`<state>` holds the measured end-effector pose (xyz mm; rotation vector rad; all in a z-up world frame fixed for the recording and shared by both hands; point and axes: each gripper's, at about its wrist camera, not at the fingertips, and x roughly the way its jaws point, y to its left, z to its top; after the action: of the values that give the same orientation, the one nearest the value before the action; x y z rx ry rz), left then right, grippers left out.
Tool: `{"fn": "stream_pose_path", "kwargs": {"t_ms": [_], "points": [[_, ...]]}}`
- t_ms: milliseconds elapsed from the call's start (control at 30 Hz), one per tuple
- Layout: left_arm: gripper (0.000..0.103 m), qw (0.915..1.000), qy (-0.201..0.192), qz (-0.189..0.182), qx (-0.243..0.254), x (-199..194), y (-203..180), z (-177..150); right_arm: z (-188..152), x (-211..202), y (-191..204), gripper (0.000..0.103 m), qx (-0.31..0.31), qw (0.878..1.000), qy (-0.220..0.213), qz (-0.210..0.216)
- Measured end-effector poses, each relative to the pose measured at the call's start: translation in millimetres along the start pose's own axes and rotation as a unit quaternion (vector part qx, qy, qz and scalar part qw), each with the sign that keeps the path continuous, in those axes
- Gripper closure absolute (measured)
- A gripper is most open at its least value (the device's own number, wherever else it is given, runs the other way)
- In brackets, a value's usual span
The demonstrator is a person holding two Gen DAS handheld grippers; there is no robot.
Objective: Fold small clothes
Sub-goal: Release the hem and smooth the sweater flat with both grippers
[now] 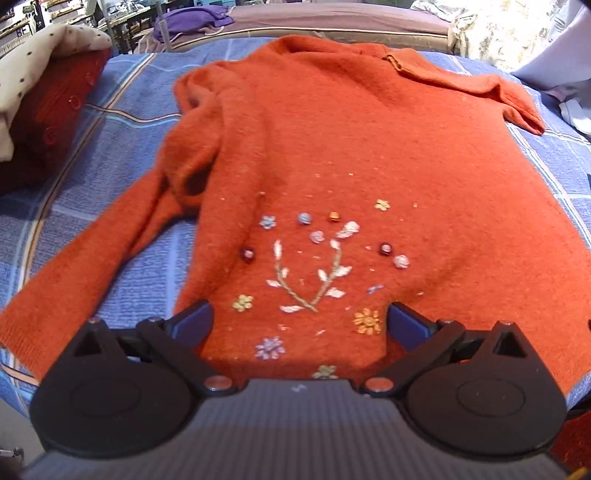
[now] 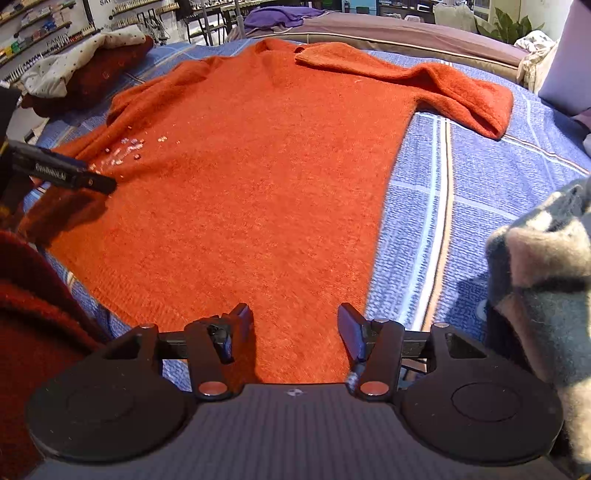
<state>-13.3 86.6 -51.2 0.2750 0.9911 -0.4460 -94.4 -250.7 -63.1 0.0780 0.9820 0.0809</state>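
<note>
An orange knitted sweater (image 1: 351, 147) lies spread flat on a blue checked bedspread (image 1: 122, 110). It has embroidered flowers and beads (image 1: 314, 266) on its front. One sleeve (image 1: 92, 266) runs out to the lower left, and the other sleeve (image 2: 443, 85) is folded across the far end. My left gripper (image 1: 301, 314) hangs open just over the embroidered part, with fabric below the gap and nothing pinched. My right gripper (image 2: 295, 314) is open over the sweater's plain near edge (image 2: 240, 221). A left gripper finger (image 2: 96, 182) shows at the left of the right wrist view.
A cream dotted garment on a dark red one (image 1: 44, 92) is stacked at the far left. Purple cloth (image 1: 192, 22) lies beyond the bed. A grey and pink checked fabric (image 2: 546, 277) hangs at the right. A dark red sleeve (image 2: 29, 332) is at the lower left.
</note>
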Motion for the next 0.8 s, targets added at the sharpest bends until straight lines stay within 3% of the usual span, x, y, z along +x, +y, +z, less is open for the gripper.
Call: {"fn": "stream_pose_path", "kwargs": {"t_ms": [100,233,400,600,800], "points": [[0.000,0.9998,0.009,0.002,-0.016,-8,7,4,2,-7,-8,0.004,0.026,0.999,0.009,-0.018],[0.000,0.9966,-0.003,-0.049,-0.066,-27,14,17,22,-29,-13,0.003,0.028,0.999,-0.032,-0.014],[0.000,0.9922,-0.024,-0.093,-0.080,-37,6,38,58,-35,-12,0.000,0.027,0.996,-0.080,0.009],[0.000,0.9883,-0.040,-0.137,-0.052,-30,-20,66,75,-29,-3,0.000,0.068,0.991,-0.107,0.051],[0.003,0.9859,-0.089,-0.142,-0.010,-23,-50,127,74,-21,-6,0.000,0.092,0.989,-0.100,0.049]]}}
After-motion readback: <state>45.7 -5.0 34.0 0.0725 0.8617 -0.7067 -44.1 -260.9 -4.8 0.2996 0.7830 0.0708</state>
